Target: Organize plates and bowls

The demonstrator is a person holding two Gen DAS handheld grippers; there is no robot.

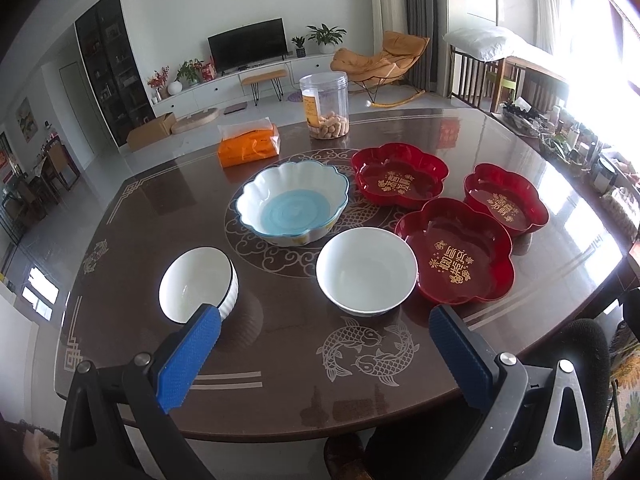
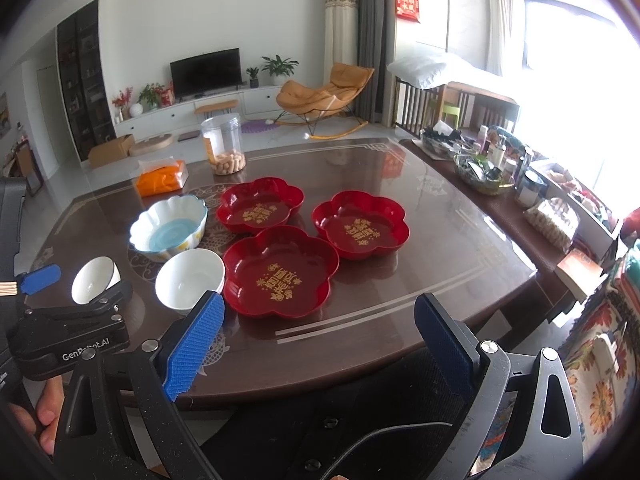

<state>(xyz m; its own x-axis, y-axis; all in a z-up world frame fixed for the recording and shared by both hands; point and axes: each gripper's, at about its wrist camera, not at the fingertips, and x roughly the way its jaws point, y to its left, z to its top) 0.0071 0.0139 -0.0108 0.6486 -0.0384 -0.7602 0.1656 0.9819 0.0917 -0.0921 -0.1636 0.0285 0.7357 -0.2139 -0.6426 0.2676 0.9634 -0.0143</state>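
Nothing looks stacked or sorted yet; judging by the layout, the whole job is still ahead. Six dishes sit singly on a dark brown glossy bench point(image 1: 280, 360) w/ pale inlaid fish and scroll patterns.

Landmark: the big scalloped ceramic bowl, white w/ a pale blue inside point(image 1: 292, 202), near the bench centre.
- Nearer the camera and right of it: a plain round white ceramic bowl point(image 1: 366, 270), smooth and glazed.
- Nearer and left of it: a small white bowl w/ ribbed outer wall and dark rim line point(image 1: 198, 284), standing apart from the others.
- Right of it: three shiny red flower-shaped plates w/ gold lettering, prob. plastic or lacquer; a far one point(image 1: 400, 174), a far-right one point(image 1: 506, 198), a near one point(image 1: 456, 252) just beside the plain white bowl, maybe touching.
- Behind it: an orange soft tissue pack point(image 1: 248, 142) and a clear plastic jar w/ tan snacks at the bottom point(image 1: 325, 106).

Left gripper point(image 1: 324, 344): blue textured pads spread wide apart, holding nothing, hovering over the near bench edge by the ribbed bowl. Right gripper point(image 2: 320, 336): jaws also wide apart, empty, above the near edge in front of the near red plate.

Left to do, as I judge: nest the bowls, stack the three plates.
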